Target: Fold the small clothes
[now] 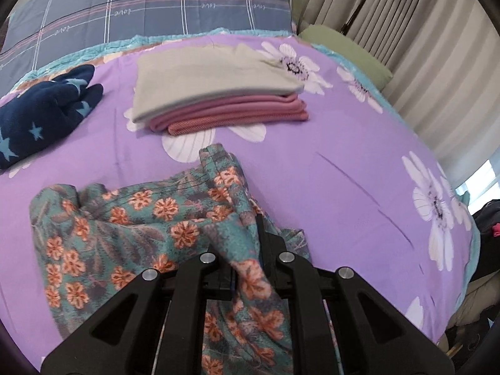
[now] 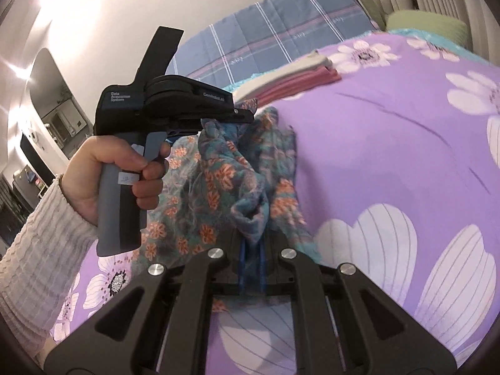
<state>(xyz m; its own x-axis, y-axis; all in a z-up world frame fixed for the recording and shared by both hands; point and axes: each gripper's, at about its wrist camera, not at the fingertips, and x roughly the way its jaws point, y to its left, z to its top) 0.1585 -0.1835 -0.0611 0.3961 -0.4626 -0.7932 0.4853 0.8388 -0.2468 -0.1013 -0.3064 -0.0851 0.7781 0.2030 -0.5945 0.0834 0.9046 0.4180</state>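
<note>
A teal garment with orange flowers (image 1: 131, 218) lies crumpled on the purple flowered bedspread (image 1: 359, 162). My left gripper (image 1: 250, 250) is shut on a fold of it, and cloth drapes over the fingers. My right gripper (image 2: 251, 237) is shut on another bunched edge of the same garment (image 2: 225, 168), between blue pads. The left gripper's body (image 2: 162, 100), held by a hand, shows in the right wrist view above the garment.
A folded stack, a beige piece on pink ones (image 1: 215, 93), lies farther back on the bed and shows in the right wrist view (image 2: 290, 78). A navy star-print garment (image 1: 40, 112) lies at the left. A plaid pillow (image 1: 156, 3) and curtains (image 1: 422, 31) are beyond.
</note>
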